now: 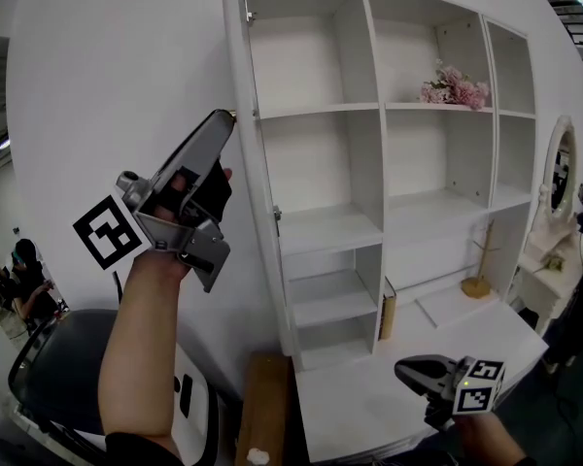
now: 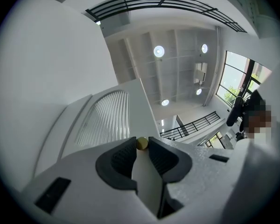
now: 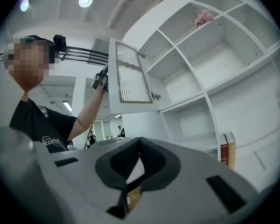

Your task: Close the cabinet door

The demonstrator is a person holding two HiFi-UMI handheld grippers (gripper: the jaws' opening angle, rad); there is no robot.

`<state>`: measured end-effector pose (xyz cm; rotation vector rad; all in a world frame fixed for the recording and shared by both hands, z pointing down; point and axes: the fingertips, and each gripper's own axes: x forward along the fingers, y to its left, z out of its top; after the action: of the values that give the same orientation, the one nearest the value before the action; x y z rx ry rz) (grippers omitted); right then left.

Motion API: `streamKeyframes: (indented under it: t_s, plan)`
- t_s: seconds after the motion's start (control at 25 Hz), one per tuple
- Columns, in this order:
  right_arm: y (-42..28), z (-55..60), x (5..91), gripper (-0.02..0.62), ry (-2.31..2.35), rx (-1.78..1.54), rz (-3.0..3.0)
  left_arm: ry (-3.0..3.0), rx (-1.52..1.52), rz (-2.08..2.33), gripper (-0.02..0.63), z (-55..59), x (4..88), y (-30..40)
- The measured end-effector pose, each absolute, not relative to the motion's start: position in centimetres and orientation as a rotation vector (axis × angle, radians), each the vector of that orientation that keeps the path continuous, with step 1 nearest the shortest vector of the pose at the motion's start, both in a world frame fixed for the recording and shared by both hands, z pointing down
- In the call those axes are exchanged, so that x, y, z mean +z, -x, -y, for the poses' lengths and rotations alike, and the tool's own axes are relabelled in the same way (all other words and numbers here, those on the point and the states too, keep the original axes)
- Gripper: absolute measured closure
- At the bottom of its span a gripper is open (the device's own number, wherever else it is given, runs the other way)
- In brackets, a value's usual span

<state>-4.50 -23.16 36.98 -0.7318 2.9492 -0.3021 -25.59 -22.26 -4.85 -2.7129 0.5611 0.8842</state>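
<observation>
The white cabinet [image 1: 408, 163] stands with its tall louvred door [image 1: 245, 76] swung wide; I see the door almost edge-on in the head view. My left gripper [image 1: 225, 119] is raised to the door's free edge. In the left gripper view its pads [image 2: 123, 160] close on that edge [image 2: 144, 181], with the small gold knob [image 2: 142, 143] at the tips of the left gripper [image 2: 141, 141]. In the right gripper view the door [image 3: 130, 76] and the left gripper [image 3: 101, 80] show from the side. My right gripper [image 1: 400, 369] hangs low over the desk, shut and empty [image 3: 140, 141].
Pink flowers [image 1: 455, 87] lie on an upper shelf. A book [image 1: 387, 316] leans in a lower bay, and a wooden stand [image 1: 478, 280] sits on the white desk [image 1: 389, 416]. A mirror [image 1: 561, 173] is at the right. A dark chair [image 1: 58, 357] and people [image 1: 24, 280] are at the left.
</observation>
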Motion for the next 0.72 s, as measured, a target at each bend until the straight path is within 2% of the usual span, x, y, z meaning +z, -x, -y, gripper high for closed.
streamKeyframes:
  t_s: [0.72]
  plan:
    - [5.9, 27.0, 34.5, 0.591, 0.502, -0.196, -3.023, 2.607, 0.836, -0.7, 0.522, 21.4, -5.4, 24.7]
